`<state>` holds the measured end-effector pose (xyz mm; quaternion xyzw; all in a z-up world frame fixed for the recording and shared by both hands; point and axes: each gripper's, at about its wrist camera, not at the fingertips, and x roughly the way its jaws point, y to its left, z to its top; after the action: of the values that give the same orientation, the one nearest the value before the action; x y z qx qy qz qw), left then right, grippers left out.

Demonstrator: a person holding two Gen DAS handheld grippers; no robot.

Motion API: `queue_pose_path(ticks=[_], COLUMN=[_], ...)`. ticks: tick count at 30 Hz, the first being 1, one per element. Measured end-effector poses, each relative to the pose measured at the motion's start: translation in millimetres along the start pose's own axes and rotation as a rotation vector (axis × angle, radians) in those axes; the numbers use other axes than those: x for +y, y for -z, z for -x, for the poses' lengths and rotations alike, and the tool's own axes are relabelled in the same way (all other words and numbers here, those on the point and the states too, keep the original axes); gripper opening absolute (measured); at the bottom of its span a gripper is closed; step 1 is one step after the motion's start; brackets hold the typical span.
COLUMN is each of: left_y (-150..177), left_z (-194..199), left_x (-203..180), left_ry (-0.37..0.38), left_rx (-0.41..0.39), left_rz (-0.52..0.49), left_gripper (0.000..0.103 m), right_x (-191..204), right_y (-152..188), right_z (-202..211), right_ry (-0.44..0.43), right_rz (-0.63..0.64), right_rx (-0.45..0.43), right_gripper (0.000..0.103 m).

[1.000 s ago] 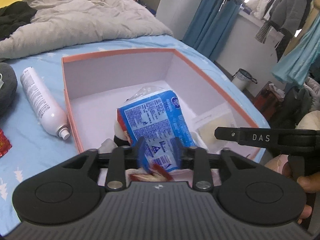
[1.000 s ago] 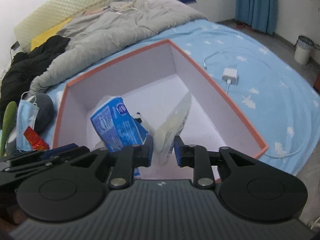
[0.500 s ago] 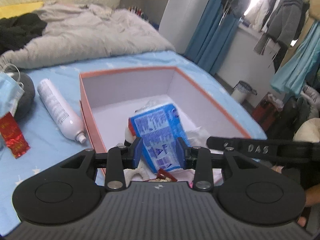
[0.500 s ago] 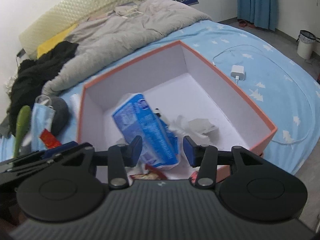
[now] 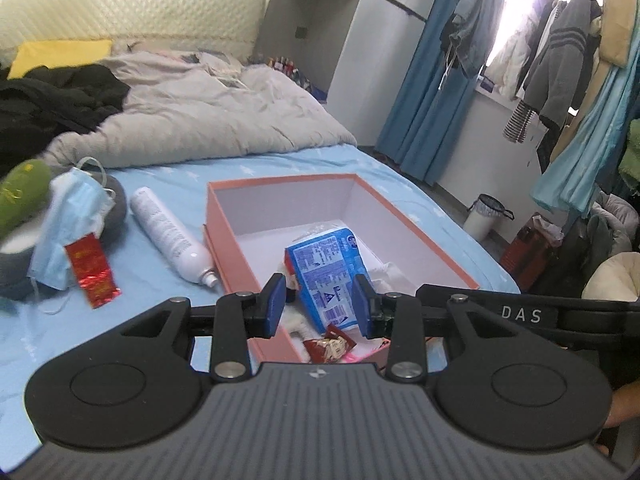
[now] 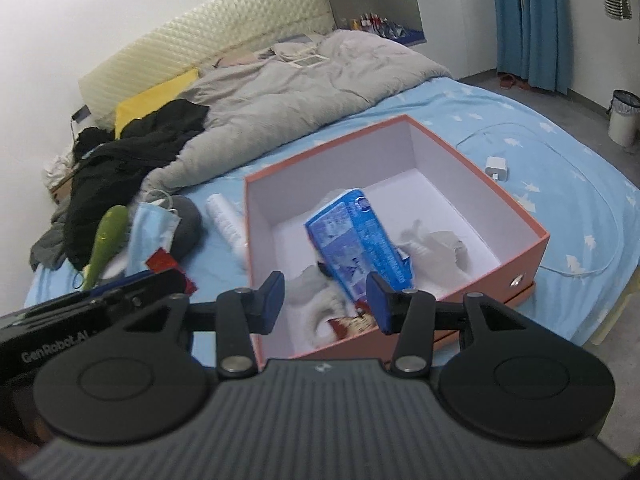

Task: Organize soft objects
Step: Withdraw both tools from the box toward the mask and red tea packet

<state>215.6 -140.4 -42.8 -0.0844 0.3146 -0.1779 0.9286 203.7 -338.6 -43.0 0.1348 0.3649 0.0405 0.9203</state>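
An orange box (image 5: pixel 224 232) (image 6: pixel 532 240) with a white inside sits on the blue bed. A blue tissue pack (image 5: pixel 328 272) (image 6: pixel 360 248) leans inside it, with a crumpled pale bag (image 6: pixel 436 244), a white fluffy item (image 6: pixel 320 304) and a red snack packet (image 5: pixel 328 346) (image 6: pixel 352 326). My left gripper (image 5: pixel 320 306) is open and empty, above the box's near end. My right gripper (image 6: pixel 326 298) is open and empty, above the box's near edge.
Left of the box lie a white spray can (image 5: pixel 168 236) (image 6: pixel 224 220), a blue face mask (image 5: pixel 68 220) (image 6: pixel 150 236) on a grey cushion (image 6: pixel 188 224), a red packet (image 5: pixel 90 270), a green object (image 5: pixel 20 196) (image 6: pixel 104 240). A charger (image 6: pixel 496 168) lies right. Duvet and black clothes behind.
Both grippers let go of their items into the box, opened wide and drew back and up. The tissue pack and pale bag now rest in the box.
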Motion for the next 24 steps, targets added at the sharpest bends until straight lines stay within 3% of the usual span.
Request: queue_pose_path(ticks=[10,24], left_y=[29,66], left_z=[74,128], left_x=[8,23], left_ry=[-0.030,-0.099], left_rx=[-0.041,-0.058], left_rz=[-0.001,0.028], left_gripper=[0.044,0.044], right_x=[31,72], right_y=[37,84], right_z=[41,66], right_ry=[-0.035,-0.110], right_rz=[0.032,0.161], right_rx=[-0.023,0.006], right_gripper=[0.048,0.048])
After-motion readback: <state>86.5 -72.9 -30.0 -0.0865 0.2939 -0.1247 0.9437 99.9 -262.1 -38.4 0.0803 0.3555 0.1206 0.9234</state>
